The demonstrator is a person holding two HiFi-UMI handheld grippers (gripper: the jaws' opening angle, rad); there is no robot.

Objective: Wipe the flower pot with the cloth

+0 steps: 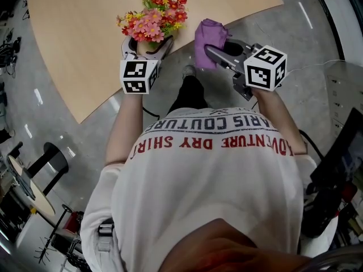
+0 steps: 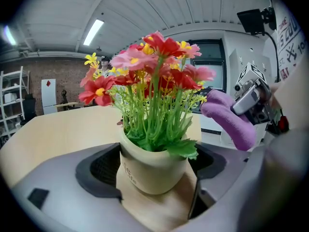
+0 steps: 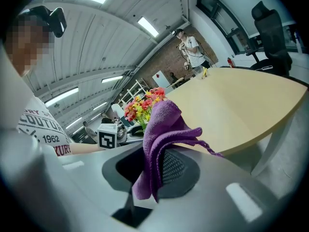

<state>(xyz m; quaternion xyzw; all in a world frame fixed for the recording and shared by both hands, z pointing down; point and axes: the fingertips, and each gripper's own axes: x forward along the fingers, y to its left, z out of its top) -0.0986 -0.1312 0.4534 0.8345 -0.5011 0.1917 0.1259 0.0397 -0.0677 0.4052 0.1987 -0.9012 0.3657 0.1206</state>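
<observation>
Claw [image 2: 154, 175] holding flower pot [image 2: 147, 163], purple cloth [image 2: 228, 121] nearby

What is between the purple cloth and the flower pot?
Nothing. In the left gripper view only open air separates the flower pot from the cloth. The head view shows just table and floor there.

Cream flower pot [image 2: 152, 170], smooth and matt, ceramic-looking; its flowers [image 2: 161, 47] with waxy, plastic-looking green stems; purple cloth [image 3: 164, 122], soft, fuzzy microfibre-like weave; table [image 1: 74, 33] top smooth, pale wood-look, low sheen.
</observation>
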